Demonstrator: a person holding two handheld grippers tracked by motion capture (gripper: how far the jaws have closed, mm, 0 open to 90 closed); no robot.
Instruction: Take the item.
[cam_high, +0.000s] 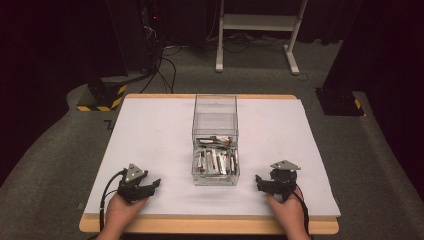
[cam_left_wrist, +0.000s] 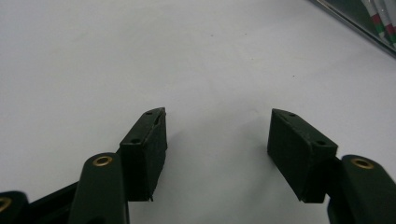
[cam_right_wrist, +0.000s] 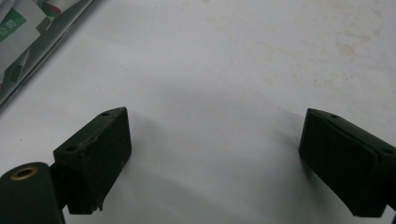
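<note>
A clear, tall rectangular plastic box (cam_high: 215, 140) stands at the centre of the white-topped table (cam_high: 150, 135), its lower part holding a heap of small white sachets (cam_high: 216, 160) with red and green markings; what they contain cannot be told.

At about eight o'clock from the box, well apart from it, the left gripper (cam_high: 150, 186) sits low over the table near the front edge, held in the person's left hand (cam_high: 122, 210). In the left gripper view (cam_left_wrist: 217, 140) its two black jaws stand wide apart with nothing but bare white surface between them, and a corner of the box shows at one o'clock.

At about four o'clock from the box, the right gripper (cam_high: 260, 181) is held in the right hand (cam_high: 287, 210), pointing toward the box. In the right gripper view (cam_right_wrist: 212, 144) its jaws are spread wider, gripping nothing, with the box wall at eleven o'clock.
</note>
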